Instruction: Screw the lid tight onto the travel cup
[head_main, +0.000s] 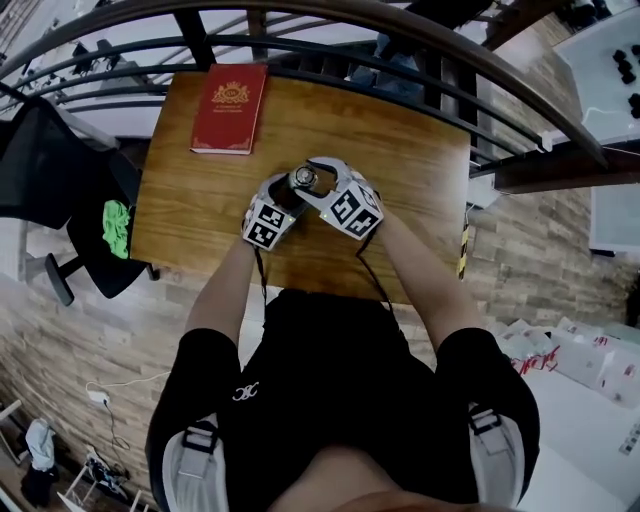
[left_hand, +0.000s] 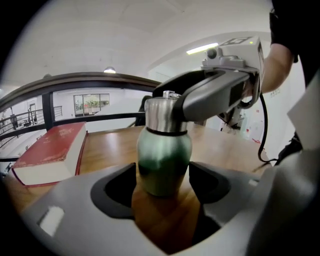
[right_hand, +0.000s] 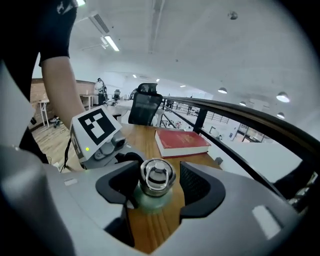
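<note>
The travel cup (left_hand: 164, 160), green-bodied with a steel neck, stands upright on the wooden worktop (head_main: 400, 160), near the red book (head_main: 230, 108) and on the person's side of it, a little off the book's right corner in the head view. The book lies flat at the far left corner of the worktop, apart from the cup.

The left hand-held gripper (left_hand: 162, 176) is clamped on the cup's green body, one pad against each flank, low down near the base. The right hand-held gripper (right_hand: 159, 181) comes in above it and has the steel lid (right_hand: 157, 176) between its jaws. They are closed on the lid, though the pad on the book's side sits less snugly than the other. The lid sits on the cup's neck, its ring handle facing up.

Both grippers meet at the cup, their marker cubes side by side, further from the book than the cup itself.
</note>
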